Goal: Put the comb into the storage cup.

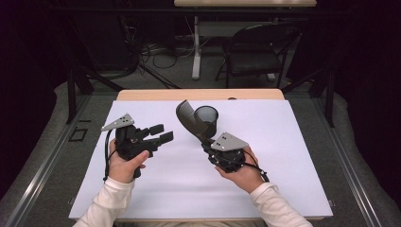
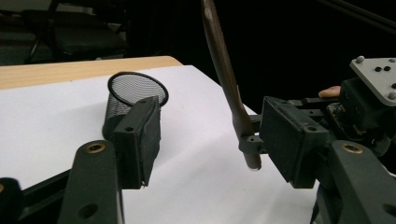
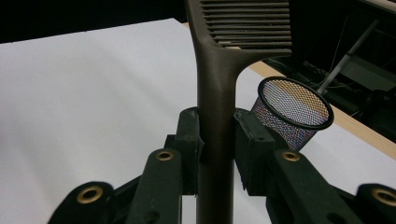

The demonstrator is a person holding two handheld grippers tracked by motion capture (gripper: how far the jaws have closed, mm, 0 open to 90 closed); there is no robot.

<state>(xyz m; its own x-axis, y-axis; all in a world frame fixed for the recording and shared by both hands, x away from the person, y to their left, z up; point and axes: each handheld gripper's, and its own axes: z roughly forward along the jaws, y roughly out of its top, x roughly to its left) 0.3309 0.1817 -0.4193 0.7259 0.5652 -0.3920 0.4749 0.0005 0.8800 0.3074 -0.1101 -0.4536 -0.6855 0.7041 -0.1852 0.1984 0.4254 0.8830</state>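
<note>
Our right tool [image 3: 217, 149] clamps the comb [image 3: 219, 93] by its handle, mesh cup [image 1: 206, 115] at its one o'clock; tilting could tip the cup. Left tool [image 1: 161, 133] gapes.

I see a matt white paper sheet [image 1: 283, 156] covering the desk [image 1: 142, 94], whose bare far edge looks like pale wood. The pen cup [image 3: 293, 112] is fine black wire mesh with a smooth rim. The comb [image 3: 219, 84] in my right tool [image 3: 217, 149] looks like smooth, matt brown-grey plastic. The left tool [image 2: 210, 140] has matt black jaws, brass-coloured rivets, and a dull grey metal-looking plate.
</note>
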